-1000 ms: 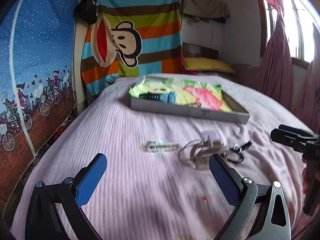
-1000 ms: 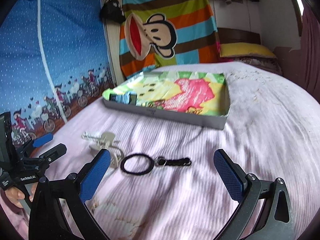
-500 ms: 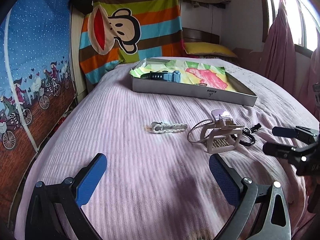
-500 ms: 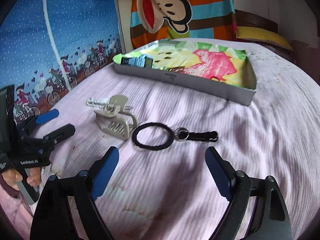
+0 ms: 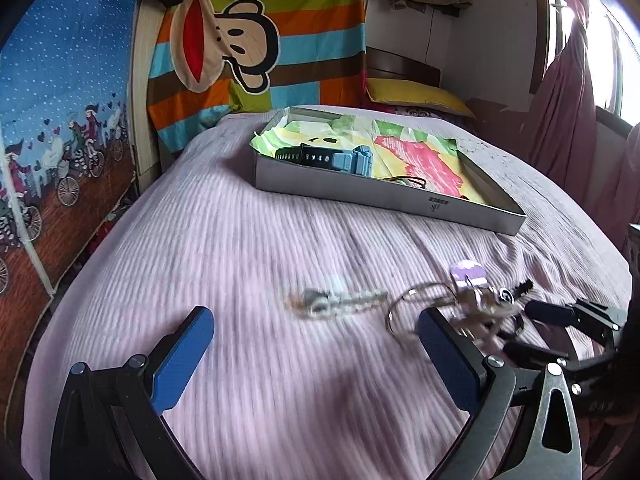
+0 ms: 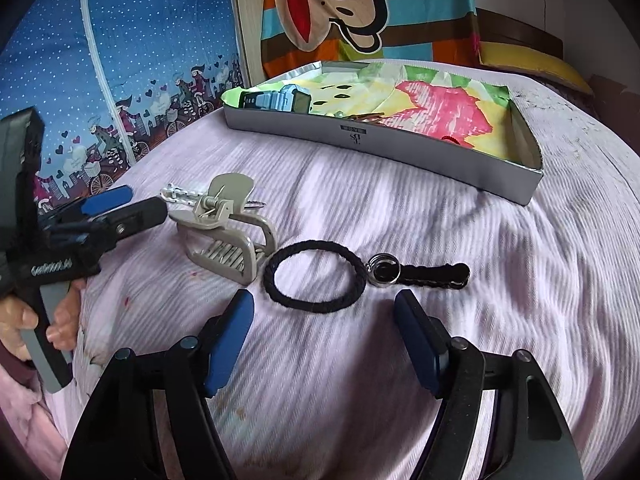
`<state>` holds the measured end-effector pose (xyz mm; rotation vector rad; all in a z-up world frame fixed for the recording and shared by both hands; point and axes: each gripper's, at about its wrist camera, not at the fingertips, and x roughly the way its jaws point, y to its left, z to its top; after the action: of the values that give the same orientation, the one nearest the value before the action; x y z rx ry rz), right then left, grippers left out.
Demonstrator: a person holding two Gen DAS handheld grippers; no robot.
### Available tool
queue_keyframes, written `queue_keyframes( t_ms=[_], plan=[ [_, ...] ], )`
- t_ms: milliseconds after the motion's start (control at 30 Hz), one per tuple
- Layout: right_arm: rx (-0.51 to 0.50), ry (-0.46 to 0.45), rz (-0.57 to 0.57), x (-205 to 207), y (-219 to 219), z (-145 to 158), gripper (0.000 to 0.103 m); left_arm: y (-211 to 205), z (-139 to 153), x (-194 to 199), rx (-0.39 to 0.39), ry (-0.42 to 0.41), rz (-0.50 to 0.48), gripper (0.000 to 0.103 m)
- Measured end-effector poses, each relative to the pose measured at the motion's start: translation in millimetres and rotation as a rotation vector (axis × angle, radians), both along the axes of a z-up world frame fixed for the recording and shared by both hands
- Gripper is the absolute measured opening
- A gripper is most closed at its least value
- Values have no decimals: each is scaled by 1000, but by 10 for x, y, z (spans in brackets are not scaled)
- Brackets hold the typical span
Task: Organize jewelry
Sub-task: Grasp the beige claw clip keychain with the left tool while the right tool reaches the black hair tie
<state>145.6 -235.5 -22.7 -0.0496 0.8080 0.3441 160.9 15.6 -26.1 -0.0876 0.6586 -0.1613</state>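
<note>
On the pink ribbed bedspread [image 6: 400, 208] a black hair tie [image 6: 314, 277] lies flat as an open ring, and just to its right, touching or nearly so, a small round metal-rimmed charm [image 6: 383, 273] leads into a black braided strap [image 6: 436, 275] whose long axis runs left to right, its free end pointing right. The right gripper [image 6: 323, 332] hovers just short of the ring, jaws spread with nothing between the blue pads. Left of the hair tie sits a beige claw hair clip [image 6: 224, 229], teeth toward the camera, and behind it a white beaded clip [image 6: 182, 196] lies roughly crosswise. The left gripper [image 5: 314, 354] is likewise parted and empty; in its own blurred view the pale clip [image 5: 340, 299] seems to lie lengthwise left to right ahead of its fingers. A hand [image 6: 36, 324] grips its handle. Farther back rests a shallow grey box [image 6: 400, 148] lined with bright paper, a blue watch [image 6: 280, 99] lying in its left end.
</note>
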Motion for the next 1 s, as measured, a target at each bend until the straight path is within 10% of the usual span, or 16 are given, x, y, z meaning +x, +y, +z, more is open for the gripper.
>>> queue_keyframes(
  t_ms=[1000],
  plan=[
    [52,5,-5,98,-7,-55,42,-149,-129,53,-42,50,-172,24]
  ],
)
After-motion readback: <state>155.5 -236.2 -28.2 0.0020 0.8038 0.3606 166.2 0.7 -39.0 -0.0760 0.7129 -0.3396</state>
